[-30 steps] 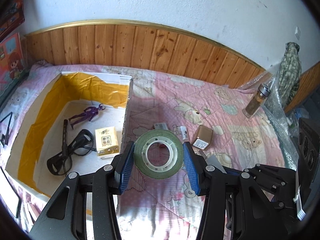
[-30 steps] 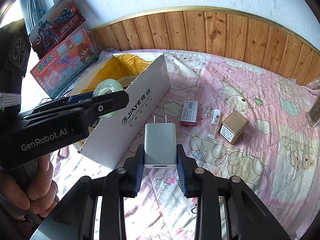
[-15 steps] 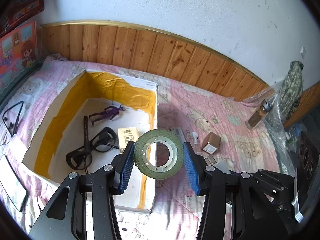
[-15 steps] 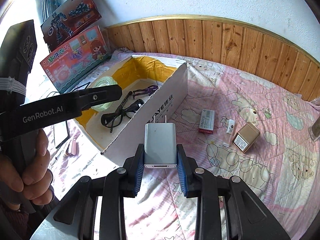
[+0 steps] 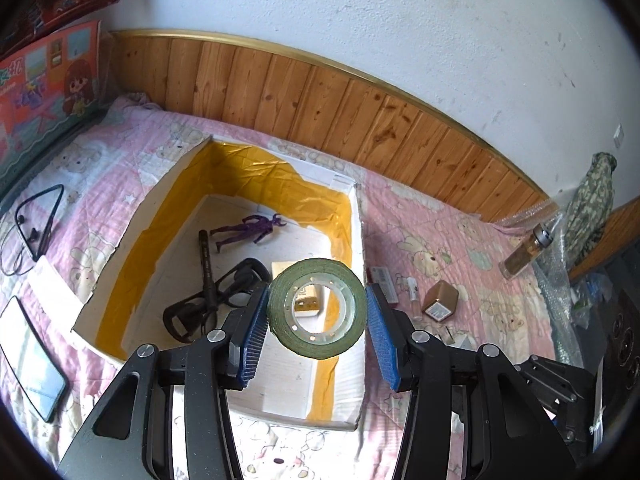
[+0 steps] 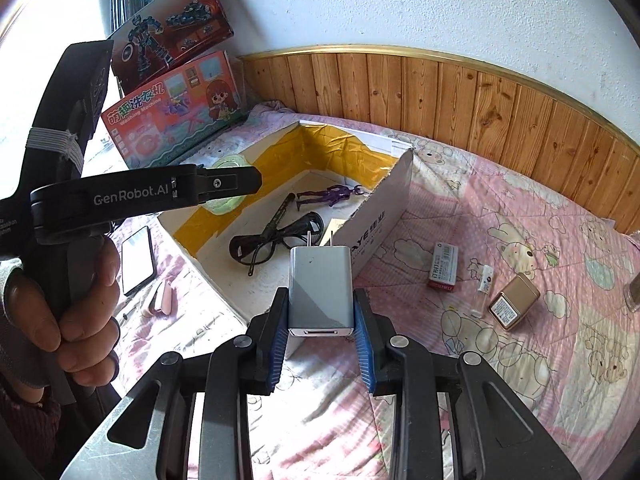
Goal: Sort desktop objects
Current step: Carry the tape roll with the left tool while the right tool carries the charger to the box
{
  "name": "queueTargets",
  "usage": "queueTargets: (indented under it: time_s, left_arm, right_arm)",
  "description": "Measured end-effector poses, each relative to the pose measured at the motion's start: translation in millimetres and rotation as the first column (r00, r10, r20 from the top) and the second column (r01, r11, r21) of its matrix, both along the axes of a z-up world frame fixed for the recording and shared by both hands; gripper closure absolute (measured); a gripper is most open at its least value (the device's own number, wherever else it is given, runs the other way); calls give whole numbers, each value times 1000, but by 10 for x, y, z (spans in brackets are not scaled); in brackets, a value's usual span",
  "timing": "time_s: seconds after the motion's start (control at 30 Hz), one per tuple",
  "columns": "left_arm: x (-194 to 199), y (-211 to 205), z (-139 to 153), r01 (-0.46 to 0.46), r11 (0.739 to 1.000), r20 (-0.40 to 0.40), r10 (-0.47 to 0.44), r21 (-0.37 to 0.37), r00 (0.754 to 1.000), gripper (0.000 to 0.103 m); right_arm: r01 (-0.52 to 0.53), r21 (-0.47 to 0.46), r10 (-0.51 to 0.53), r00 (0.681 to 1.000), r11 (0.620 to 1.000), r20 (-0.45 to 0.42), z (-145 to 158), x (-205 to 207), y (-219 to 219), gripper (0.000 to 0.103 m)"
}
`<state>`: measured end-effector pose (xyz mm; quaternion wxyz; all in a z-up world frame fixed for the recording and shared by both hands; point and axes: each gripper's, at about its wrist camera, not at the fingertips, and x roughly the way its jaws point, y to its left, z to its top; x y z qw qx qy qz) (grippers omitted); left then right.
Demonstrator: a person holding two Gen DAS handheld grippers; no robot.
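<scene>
Box (image 5: 356,240) already holds glasses (image 5: 212,304), pen and figure. My left tool (image 5: 316,316) grips the tape roll (image 5: 316,314), right tool (image 6: 320,330) clamps the charger (image 6: 320,284); three small items remain on the bed (image 6: 520,360).

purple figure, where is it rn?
The purple figure lies on the floor of the open cardboard box, near its far yellow-taped wall, just beyond the black pen and black glasses; the right wrist view shows it too.

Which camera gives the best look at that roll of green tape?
The left wrist view: the tape roll sits centred, close, between its gripper's pads. The right wrist view shows only a pale sliver behind the left gripper's finger.
</scene>
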<state>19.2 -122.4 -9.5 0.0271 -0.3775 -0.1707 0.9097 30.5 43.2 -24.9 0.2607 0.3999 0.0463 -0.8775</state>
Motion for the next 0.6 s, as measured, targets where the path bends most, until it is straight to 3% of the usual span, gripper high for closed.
queueTargets:
  time_s: [0.37,0.6]
  left_arm:
    - [-50,-358,-46,-33,999,18,32,34,999,54]
    - [-164,-579,-200,-60,995,81,54,76,995,54]
  right_arm:
    - [-36,1,36,999,999,-33,15,16,-210,72]
    - [-41,5,41,998,999,-47,14,-52,-315,72]
